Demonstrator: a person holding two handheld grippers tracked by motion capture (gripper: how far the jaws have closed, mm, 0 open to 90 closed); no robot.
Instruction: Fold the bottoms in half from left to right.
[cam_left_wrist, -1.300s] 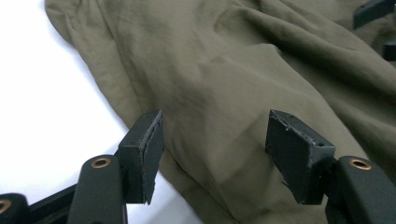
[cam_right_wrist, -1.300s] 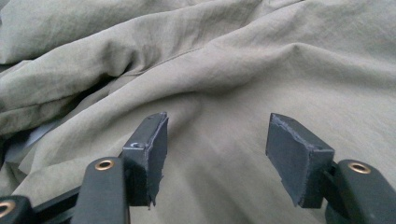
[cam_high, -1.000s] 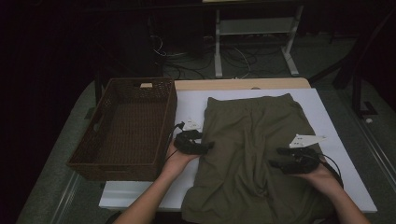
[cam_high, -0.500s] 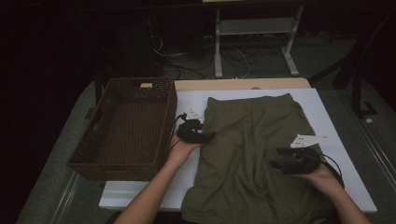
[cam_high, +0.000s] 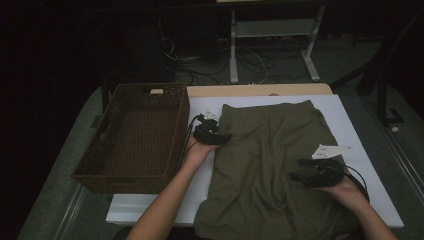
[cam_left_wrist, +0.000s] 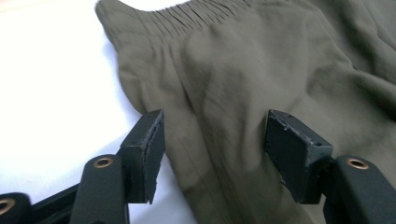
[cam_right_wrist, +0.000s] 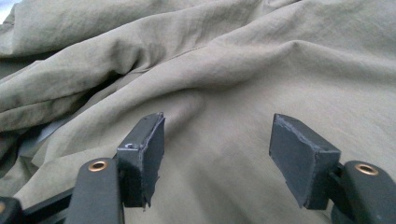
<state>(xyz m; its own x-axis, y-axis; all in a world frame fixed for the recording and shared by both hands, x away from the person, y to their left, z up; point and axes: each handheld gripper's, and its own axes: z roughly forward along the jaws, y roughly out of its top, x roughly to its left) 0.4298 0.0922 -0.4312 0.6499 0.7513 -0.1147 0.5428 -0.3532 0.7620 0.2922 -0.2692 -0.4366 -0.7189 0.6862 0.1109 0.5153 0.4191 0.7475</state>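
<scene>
Olive shorts (cam_high: 272, 165) lie spread flat on the white tabletop (cam_high: 362, 150), just right of the wicker basket (cam_high: 135, 135). The left tool (cam_high: 216, 136), jaws spread and just now narrowing, hovers at the shorts' left edge near the waistband. The right tool (cam_high: 306, 176) hangs spread over the shorts' right side, pinching nothing.

Two bare forearms reach in from the bottom edge. The left hand (cam_high: 196, 152) holds the black two-jaw left gripper (cam_high: 222, 138), its jaws apart (they have just been closing a little). The right hand (cam_high: 345, 187) holds the black two-jaw right gripper (cam_high: 295, 170), level, pointing left, jaws parted.
</scene>
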